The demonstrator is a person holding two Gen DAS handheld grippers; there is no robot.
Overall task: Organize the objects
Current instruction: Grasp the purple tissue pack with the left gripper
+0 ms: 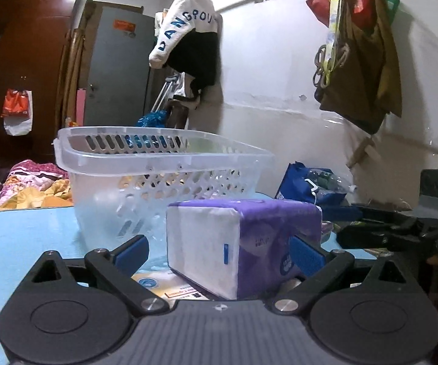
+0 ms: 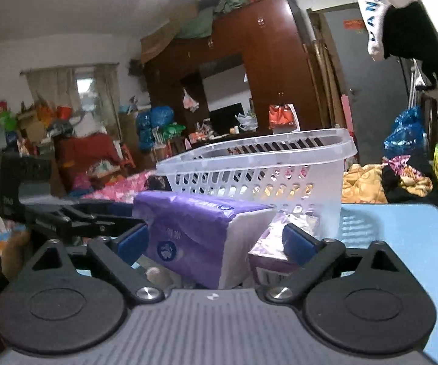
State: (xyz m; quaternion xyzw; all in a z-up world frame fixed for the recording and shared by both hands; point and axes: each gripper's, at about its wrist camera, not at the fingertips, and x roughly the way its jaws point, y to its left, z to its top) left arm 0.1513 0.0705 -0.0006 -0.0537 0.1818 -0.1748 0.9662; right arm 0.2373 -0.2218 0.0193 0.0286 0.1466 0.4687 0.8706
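Note:
A purple and white tissue pack [image 1: 243,243] lies on the light blue table [image 1: 21,243], in front of a clear plastic basket [image 1: 158,164]. My left gripper [image 1: 219,252] is open, its blue pads on either side of the pack; the right pad touches it, the left pad stands apart. In the right wrist view the same pack [image 2: 200,237] sits between the open right gripper's [image 2: 215,243] pads, with the basket [image 2: 264,167] behind it. A second purple packet [image 2: 273,255] lies under the right pad. The right gripper [image 1: 395,228] also shows at the right of the left wrist view.
A yellow and white flat packet [image 1: 161,286] lies under the pack. A blue bag [image 1: 307,182] with bottles stands at the table's far right. Patterned bedding [image 1: 30,182] lies behind the table. Bags and clothes hang on the white wall [image 1: 279,60].

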